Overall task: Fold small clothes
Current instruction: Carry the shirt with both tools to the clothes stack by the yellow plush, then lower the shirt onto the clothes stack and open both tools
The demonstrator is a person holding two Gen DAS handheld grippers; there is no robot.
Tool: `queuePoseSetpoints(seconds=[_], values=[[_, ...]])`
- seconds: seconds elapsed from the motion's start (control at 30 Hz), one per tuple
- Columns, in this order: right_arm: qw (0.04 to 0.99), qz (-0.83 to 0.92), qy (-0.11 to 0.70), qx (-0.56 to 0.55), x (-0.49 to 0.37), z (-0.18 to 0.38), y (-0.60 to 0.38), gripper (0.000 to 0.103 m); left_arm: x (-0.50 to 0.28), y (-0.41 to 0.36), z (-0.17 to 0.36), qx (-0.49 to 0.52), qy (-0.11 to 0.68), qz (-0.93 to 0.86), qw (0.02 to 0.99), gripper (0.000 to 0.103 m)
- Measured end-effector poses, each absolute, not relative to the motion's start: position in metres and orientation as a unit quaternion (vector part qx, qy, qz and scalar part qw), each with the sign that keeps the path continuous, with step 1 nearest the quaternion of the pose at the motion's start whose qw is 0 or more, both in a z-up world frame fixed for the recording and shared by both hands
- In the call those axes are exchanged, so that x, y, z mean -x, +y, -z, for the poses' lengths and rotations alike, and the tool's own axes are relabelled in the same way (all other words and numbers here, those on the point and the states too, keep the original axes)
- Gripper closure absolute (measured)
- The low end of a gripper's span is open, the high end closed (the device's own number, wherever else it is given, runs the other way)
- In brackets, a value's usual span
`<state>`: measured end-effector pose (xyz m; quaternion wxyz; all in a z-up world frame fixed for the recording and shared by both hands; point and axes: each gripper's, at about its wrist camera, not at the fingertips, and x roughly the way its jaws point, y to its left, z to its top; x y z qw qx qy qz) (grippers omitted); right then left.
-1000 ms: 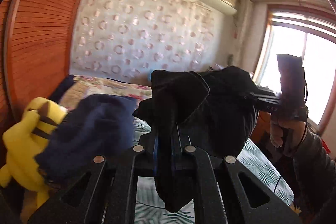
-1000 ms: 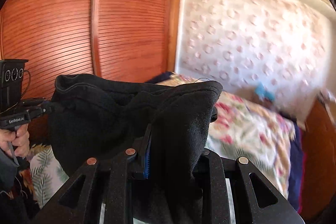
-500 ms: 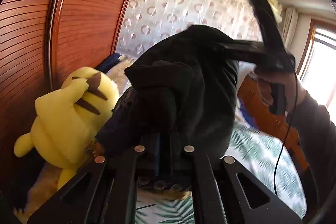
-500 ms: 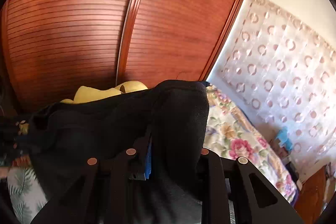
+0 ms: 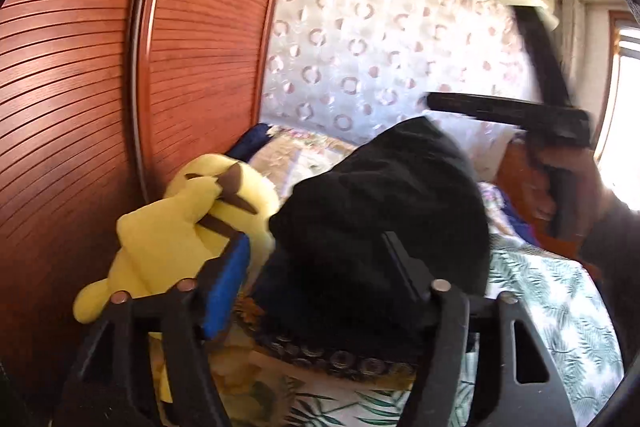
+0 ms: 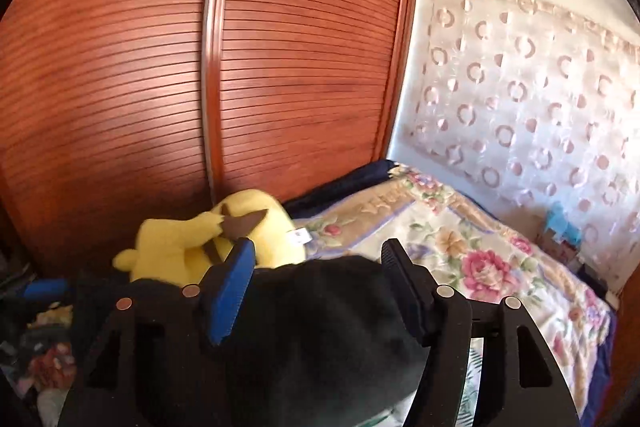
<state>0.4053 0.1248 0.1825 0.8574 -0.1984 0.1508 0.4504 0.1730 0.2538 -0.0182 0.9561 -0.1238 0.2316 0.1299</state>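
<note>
A black folded garment [image 5: 384, 223] lies on a pile beside a yellow plush toy [image 5: 188, 227]; it also shows in the right wrist view [image 6: 320, 327]. My left gripper [image 5: 316, 247] is open, its jaws spread wide just in front of the garment. My right gripper [image 6: 320, 255] is open too, its jaws apart over the garment's top. In the left wrist view the right gripper [image 5: 436, 103] hovers above the garment, held by a hand.
A wooden slatted wardrobe door [image 5: 100, 107] stands close on the left. The plush toy [image 6: 208, 231] leans against it. A floral quilt [image 6: 460, 239] and a leaf-print sheet [image 5: 560, 307] cover the bed. A patterned cloth [image 5: 320, 355] lies under the garment.
Both grippers have opened and let go of the black garment. It now rests on the pile next to the plush toy. Both grippers swung left toward the wardrobe.
</note>
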Motion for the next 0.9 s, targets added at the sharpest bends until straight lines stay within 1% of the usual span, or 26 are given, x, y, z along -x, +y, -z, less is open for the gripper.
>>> queuePoseSetpoints(seconds=[0.17, 0.2, 0.23, 0.37, 0.5, 0.6, 0.73, 0.87, 0.9], values=[[0.851, -0.449, 0.189, 0.199, -0.405, -0.159, 0.099, 0.036, -0.179, 0.264, 0.040, 0.121, 0.267, -0.155, 0.944, 0.035], [0.851, -0.443, 0.195, 0.206, -0.408, -0.151, 0.101, 0.053, -0.179, 0.262, 0.045, 0.112, 0.276, -0.159, 0.941, 0.035], [0.852, -0.435, 0.202, 0.212, -0.409, -0.150, 0.098, 0.060, -0.176, 0.261, 0.048, 0.110, 0.278, -0.161, 0.941, 0.035], [0.851, -0.426, 0.240, 0.193, -0.429, -0.136, 0.110, 0.061, -0.167, 0.256, 0.050, 0.104, 0.287, -0.160, 0.939, 0.035], [0.860, -0.416, 0.241, 0.170, -0.432, -0.142, 0.119, 0.060, -0.159, 0.250, 0.041, 0.095, 0.282, -0.160, 0.941, 0.035], [0.868, -0.410, 0.235, 0.156, -0.419, -0.148, 0.109, 0.060, -0.151, 0.245, 0.035, 0.087, 0.271, -0.157, 0.946, 0.035], [0.878, -0.400, 0.217, 0.146, -0.388, -0.135, 0.094, 0.060, -0.139, 0.235, 0.024, 0.077, 0.255, -0.149, 0.952, 0.034], [0.887, -0.393, 0.204, 0.134, -0.343, -0.128, 0.065, 0.060, -0.127, 0.217, 0.012, 0.054, 0.238, -0.134, 0.960, 0.027], [0.888, -0.391, 0.201, 0.131, -0.333, -0.127, 0.059, 0.060, -0.124, 0.212, 0.009, 0.049, 0.234, -0.127, 0.963, 0.026]])
